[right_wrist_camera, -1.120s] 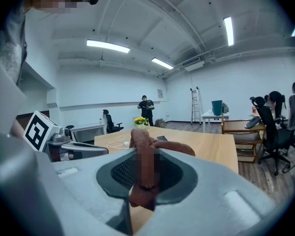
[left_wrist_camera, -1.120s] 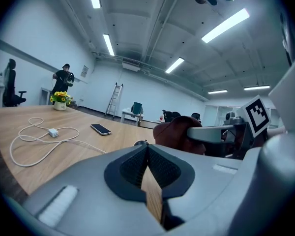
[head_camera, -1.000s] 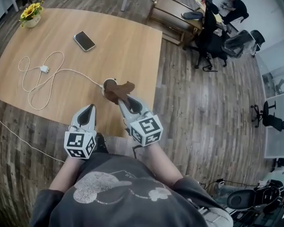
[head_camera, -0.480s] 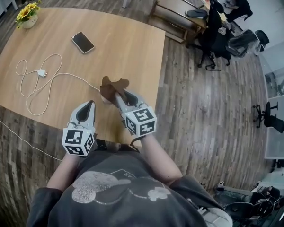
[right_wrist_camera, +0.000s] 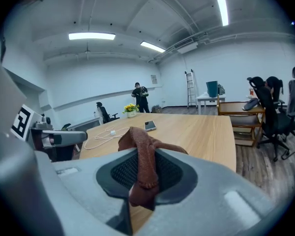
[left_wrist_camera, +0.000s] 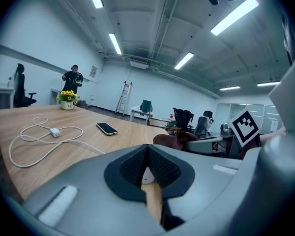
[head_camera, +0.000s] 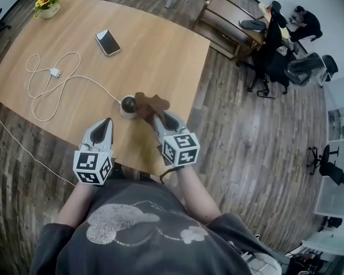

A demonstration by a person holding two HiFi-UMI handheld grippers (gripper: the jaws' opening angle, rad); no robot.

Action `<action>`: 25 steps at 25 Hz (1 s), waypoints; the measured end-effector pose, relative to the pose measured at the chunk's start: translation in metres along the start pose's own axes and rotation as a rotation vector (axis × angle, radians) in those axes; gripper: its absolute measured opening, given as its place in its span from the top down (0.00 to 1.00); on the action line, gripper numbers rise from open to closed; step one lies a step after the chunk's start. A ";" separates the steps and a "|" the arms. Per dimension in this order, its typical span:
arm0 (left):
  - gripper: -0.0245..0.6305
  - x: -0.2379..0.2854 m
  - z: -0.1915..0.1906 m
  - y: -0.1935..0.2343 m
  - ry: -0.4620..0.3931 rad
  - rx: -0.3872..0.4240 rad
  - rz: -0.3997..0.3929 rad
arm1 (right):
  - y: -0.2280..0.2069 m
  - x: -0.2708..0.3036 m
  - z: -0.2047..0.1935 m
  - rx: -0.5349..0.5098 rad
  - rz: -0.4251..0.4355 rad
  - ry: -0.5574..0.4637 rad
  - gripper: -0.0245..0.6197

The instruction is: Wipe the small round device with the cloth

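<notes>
The small round device [head_camera: 128, 105] sits on the wooden table [head_camera: 160, 44] near its front edge, with a white cable running from its left side. A brown cloth [head_camera: 151, 104] lies bunched just to its right, touching it, and my right gripper [head_camera: 159, 118] is shut on the cloth's near end. In the right gripper view the cloth [right_wrist_camera: 143, 163] hangs clamped between the dark pads. My left gripper [head_camera: 106, 122] hovers left of and nearer than the device, shut with nothing in it. A sliver of the white device [left_wrist_camera: 146, 177] shows past its jaws.
A white cable [head_camera: 49, 85] with a plug loops over the table's left half. A phone [head_camera: 108, 42] lies farther back, and a flower pot [head_camera: 50, 3] stands at the far left corner. Office chairs [head_camera: 275, 50] and a bench stand on the floor to the right.
The right gripper has dragged the cloth off the device toward the right, so the device's top now shows. The left gripper has stayed shut beside it.
</notes>
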State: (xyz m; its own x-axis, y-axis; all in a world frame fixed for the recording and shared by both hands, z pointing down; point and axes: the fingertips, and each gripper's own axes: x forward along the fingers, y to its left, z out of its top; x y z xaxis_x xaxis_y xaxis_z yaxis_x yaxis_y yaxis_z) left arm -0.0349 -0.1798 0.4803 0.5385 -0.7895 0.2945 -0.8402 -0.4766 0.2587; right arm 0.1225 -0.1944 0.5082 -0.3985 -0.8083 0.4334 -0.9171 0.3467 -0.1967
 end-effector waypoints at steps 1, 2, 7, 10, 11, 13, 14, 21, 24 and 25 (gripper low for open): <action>0.93 -0.002 0.000 -0.001 -0.003 0.001 0.008 | 0.005 -0.003 0.005 -0.003 0.026 -0.023 0.87; 0.93 -0.003 0.000 -0.002 -0.007 0.000 0.018 | 0.012 -0.007 0.011 -0.011 0.056 -0.051 0.87; 0.93 -0.011 0.001 0.002 -0.034 -0.009 0.071 | 0.061 -0.017 0.036 -0.093 0.223 -0.151 0.86; 0.93 -0.016 0.003 0.008 -0.045 -0.015 0.098 | 0.086 -0.010 0.032 -0.087 0.294 -0.137 0.86; 0.93 -0.017 0.003 0.010 -0.047 -0.019 0.107 | 0.093 -0.007 0.028 -0.090 0.309 -0.123 0.86; 0.93 -0.020 0.002 0.015 -0.046 -0.024 0.119 | 0.101 0.003 0.018 -0.102 0.322 -0.094 0.86; 0.93 -0.021 0.002 0.017 -0.045 -0.026 0.123 | 0.103 0.009 0.012 -0.108 0.320 -0.078 0.86; 0.93 -0.025 -0.007 0.026 -0.021 -0.035 0.134 | 0.087 0.038 -0.024 -0.155 0.224 0.034 0.86; 0.93 -0.025 -0.012 0.029 -0.007 -0.038 0.130 | 0.083 0.046 -0.039 -0.142 0.199 0.069 0.86; 0.93 -0.025 -0.014 0.030 -0.002 -0.038 0.128 | 0.082 0.047 -0.045 -0.135 0.193 0.082 0.86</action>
State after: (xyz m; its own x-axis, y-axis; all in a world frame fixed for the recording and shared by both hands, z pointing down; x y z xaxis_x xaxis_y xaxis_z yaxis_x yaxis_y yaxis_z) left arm -0.0725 -0.1686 0.4935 0.4273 -0.8436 0.3253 -0.8988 -0.3572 0.2542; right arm 0.0280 -0.1829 0.5522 -0.5605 -0.6817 0.4702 -0.8147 0.5558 -0.1653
